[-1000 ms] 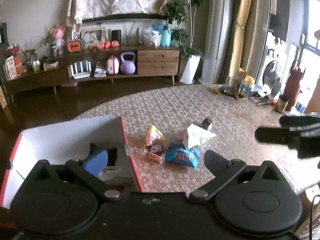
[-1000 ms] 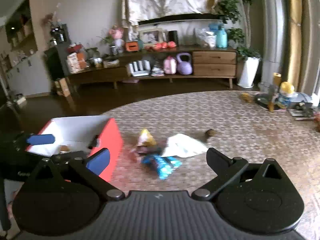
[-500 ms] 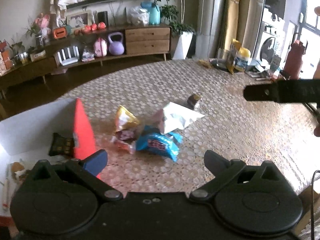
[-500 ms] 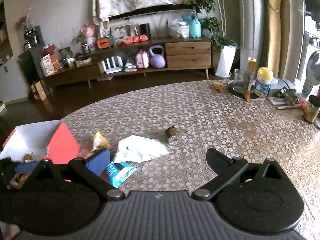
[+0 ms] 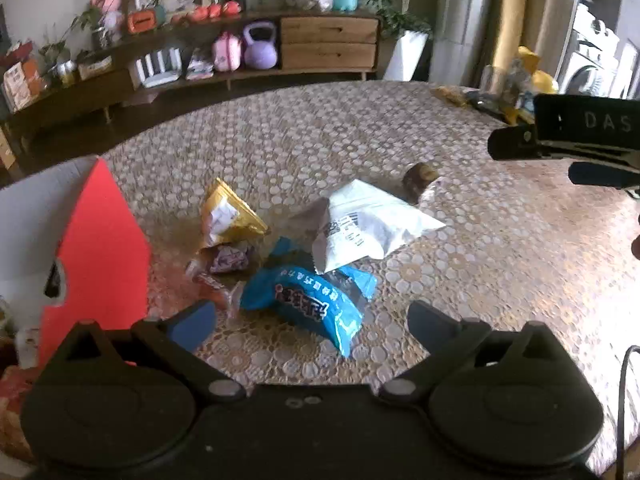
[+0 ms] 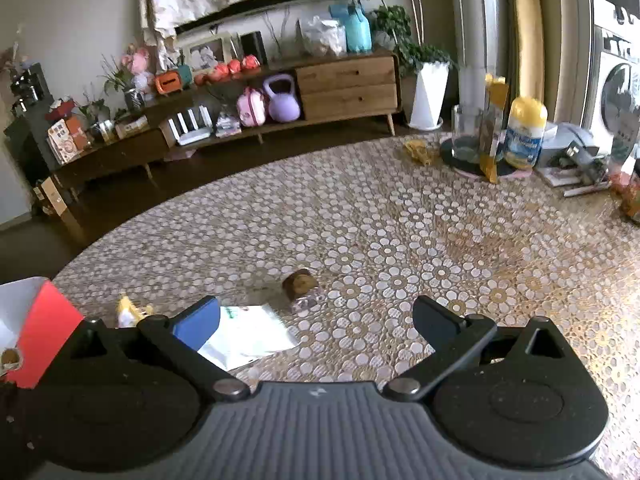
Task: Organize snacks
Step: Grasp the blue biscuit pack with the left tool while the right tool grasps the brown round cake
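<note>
A pile of snacks lies on the patterned table: a blue packet (image 5: 308, 304), a white packet (image 5: 360, 228), a yellow packet (image 5: 228, 216), a purple wrapped sweet (image 5: 230, 258) and a small brown wrapped snack (image 5: 418, 174). A red and white box (image 5: 100, 240) stands at the left. My left gripper (image 5: 312, 316) is open and empty, just before the blue packet. My right gripper (image 6: 316, 314) is open and empty above the white packet (image 6: 244, 336), near the brown snack (image 6: 300, 280). The box corner (image 6: 36, 332) shows at the left.
A tray with a glass, a yellow-lidded bottle (image 6: 524, 132) and other clutter sits at the table's far right. The right gripper's body (image 5: 568, 136) shows at the right of the left wrist view. A sideboard (image 6: 280, 92) stands beyond the table.
My left gripper has moved out of the box and right, toward the snack pile. My right gripper has swung right, away from the box.
</note>
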`<control>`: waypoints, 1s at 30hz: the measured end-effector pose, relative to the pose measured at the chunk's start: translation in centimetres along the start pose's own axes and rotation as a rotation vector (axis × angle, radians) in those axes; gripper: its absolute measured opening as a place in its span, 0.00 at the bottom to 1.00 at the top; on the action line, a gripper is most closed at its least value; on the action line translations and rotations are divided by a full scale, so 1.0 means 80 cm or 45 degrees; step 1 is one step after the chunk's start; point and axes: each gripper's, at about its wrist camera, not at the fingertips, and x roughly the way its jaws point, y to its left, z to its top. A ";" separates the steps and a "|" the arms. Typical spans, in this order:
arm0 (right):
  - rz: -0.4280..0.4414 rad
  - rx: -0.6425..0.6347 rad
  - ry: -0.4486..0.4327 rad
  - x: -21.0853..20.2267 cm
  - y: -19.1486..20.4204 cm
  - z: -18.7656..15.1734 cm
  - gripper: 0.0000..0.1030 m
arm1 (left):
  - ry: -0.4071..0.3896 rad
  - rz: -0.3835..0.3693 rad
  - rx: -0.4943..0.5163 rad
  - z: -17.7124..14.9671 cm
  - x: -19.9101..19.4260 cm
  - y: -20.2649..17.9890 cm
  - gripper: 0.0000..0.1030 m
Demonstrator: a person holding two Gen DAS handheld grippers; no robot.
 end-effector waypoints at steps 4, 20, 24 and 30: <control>-0.006 0.030 0.023 0.029 -0.009 0.006 1.00 | 0.032 0.040 -0.069 0.005 0.021 0.000 0.99; -0.026 0.000 0.107 0.136 0.005 0.009 0.95 | 0.096 0.109 -0.255 0.017 0.070 0.014 0.95; -0.020 -0.022 0.121 0.147 0.010 0.003 0.77 | 0.082 0.069 -0.279 0.015 0.071 0.019 0.85; -0.008 -0.070 0.112 0.148 0.019 -0.009 0.50 | 0.061 0.059 -0.306 0.015 0.065 0.026 0.65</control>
